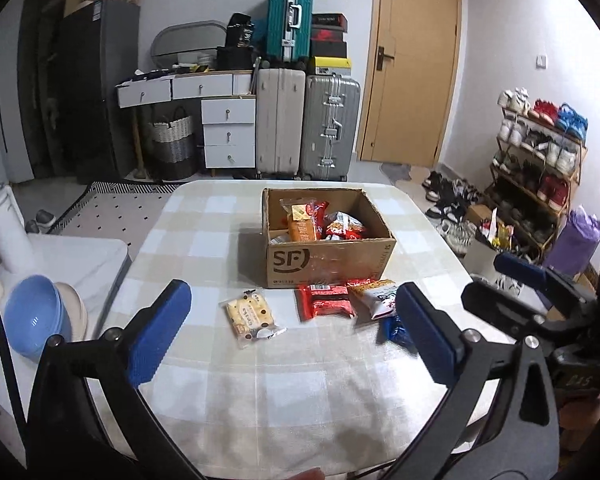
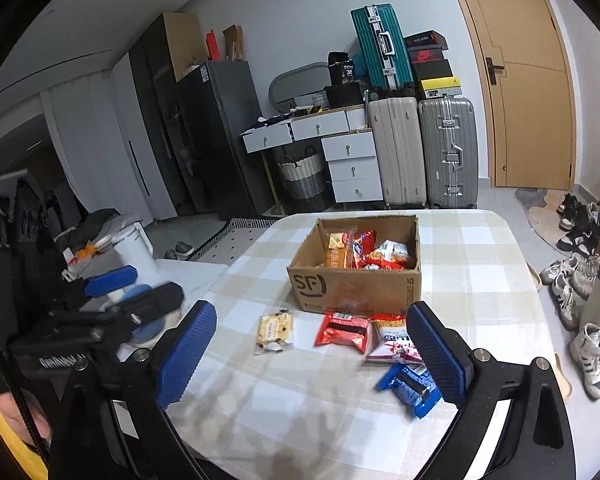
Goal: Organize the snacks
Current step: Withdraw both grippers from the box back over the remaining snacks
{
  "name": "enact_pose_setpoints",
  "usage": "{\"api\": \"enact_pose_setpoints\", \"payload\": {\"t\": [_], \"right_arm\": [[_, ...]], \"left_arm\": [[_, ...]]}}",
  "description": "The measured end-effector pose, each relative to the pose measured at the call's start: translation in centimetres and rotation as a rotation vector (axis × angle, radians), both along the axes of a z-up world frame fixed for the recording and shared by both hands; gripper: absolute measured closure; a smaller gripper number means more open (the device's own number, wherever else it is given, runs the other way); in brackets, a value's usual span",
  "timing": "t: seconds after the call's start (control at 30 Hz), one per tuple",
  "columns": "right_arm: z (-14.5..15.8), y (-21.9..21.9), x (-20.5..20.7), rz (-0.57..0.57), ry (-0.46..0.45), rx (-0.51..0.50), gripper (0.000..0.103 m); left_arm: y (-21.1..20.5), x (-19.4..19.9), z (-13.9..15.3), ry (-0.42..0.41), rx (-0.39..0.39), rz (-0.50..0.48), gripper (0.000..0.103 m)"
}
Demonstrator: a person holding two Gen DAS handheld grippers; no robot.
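A cardboard SF box (image 1: 328, 258) (image 2: 356, 284) stands on the checked table and holds several snack packs. In front of it lie a pale biscuit pack (image 1: 251, 316) (image 2: 275, 332), a red pack (image 1: 325, 300) (image 2: 342, 331), a white-and-orange pack (image 1: 378, 298) (image 2: 392, 342) and a blue pack (image 1: 394, 328) (image 2: 410, 388). My left gripper (image 1: 292, 332) is open and empty above the near table. My right gripper (image 2: 312, 354) is open and empty, its right finger beside the blue pack.
A blue bowl (image 1: 34, 320) and a beige bowl sit on a white side surface left of the table. Suitcases (image 1: 306, 132), a drawer unit and a door stand behind. A shoe rack (image 1: 540, 160) and shoes are on the right.
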State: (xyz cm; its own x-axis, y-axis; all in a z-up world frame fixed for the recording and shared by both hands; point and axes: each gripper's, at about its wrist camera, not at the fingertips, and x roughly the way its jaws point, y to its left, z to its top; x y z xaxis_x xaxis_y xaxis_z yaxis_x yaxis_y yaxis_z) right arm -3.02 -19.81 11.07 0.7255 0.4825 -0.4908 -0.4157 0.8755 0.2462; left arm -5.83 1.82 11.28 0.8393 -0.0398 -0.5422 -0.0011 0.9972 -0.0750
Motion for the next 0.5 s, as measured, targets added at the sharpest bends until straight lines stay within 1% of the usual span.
{"api": "enact_pose_setpoints", "payload": {"t": [0.13,0.23,0.3,0.4,0.43,0.5], "right_arm": [[-3.0,0.2,0.7,0.008,-0.013,-0.021,0.005],[-5.3,0.3,2.1,0.013,-0.006,-0.029,0.005],[-6.4,0.3,2.9,0.015,0.004,-0.028,0.005],[-8.0,0.4,4.4,0.009,0.017,-0.045,0.005],[-8.5,0.5,5.0,0.009,0.020,-0.049,0.005],[-9.2,0.7,6.1,0.011,0.026,-0.056,0.005]], "left_arm": [[0.9,0.5,-2.4,-0.022,0.009,0.011,0.001],[1.6,2.5,-4.4,-0.014,0.002,0.023,0.001],[2.0,3.9,-6.1,0.009,-0.009,0.023,0.001],[2.4,6.7,-8.3,0.038,0.025,0.024,0.001],[2.6,7.6,-9.1,0.047,0.020,0.029,0.001],[3.3,9.4,-10.8,0.093,-0.034,0.009,0.001]]}}
